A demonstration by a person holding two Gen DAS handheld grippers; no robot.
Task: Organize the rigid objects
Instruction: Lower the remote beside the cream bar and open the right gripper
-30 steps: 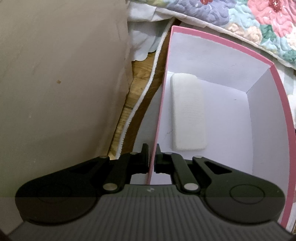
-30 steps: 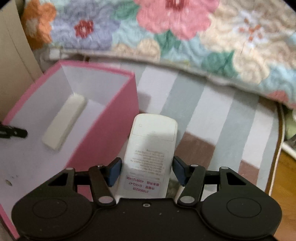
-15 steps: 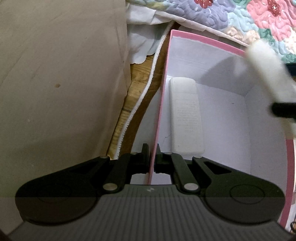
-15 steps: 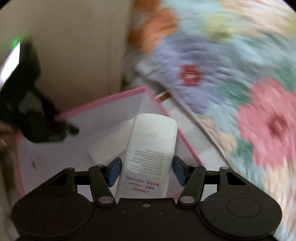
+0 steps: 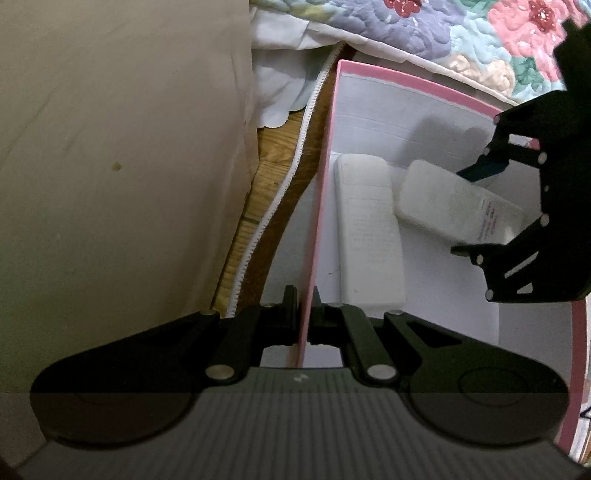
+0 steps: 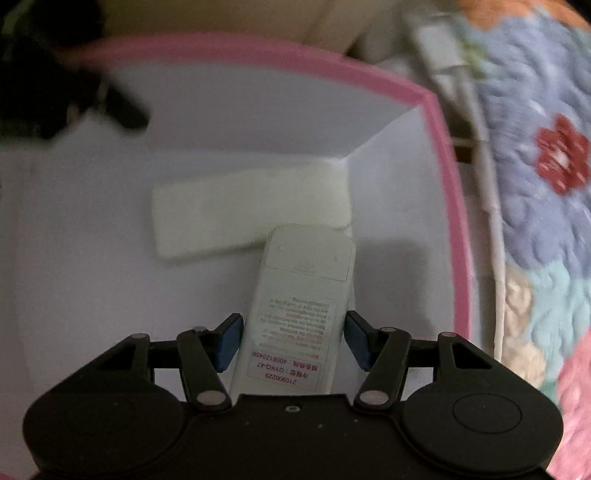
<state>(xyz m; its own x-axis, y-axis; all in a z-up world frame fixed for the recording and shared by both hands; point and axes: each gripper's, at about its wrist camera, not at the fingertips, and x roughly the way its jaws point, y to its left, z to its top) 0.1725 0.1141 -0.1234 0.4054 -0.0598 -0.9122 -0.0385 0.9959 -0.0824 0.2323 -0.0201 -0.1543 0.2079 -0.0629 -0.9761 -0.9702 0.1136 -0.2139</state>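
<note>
A pink box with a white inside (image 5: 406, 79) fills the right of the left wrist view. My left gripper (image 5: 304, 295) is shut on its near left wall. One white remote (image 5: 365, 229) lies flat on the box floor along that wall. My right gripper (image 5: 476, 210) reaches into the box from the right, shut on a second white remote (image 5: 450, 206) whose tip hangs close over the lying one. In the right wrist view the held remote (image 6: 303, 295), label side up, sits between the blue pads of my right gripper (image 6: 293, 336), above the lying remote (image 6: 240, 206) and inside the box rim (image 6: 295, 62).
A beige cloth surface (image 5: 122, 166) rises left of the box. A strip of wooden floor (image 5: 273, 173) and a white trimmed edge (image 5: 295, 170) run between them. A floral quilt (image 5: 424, 26) lies behind the box and along its right side (image 6: 535, 221).
My right gripper swung with the remote from over the striped cloth outside the box to inside the box, rolling as it went and sinking toward the lying remote. The left gripper kept still.
</note>
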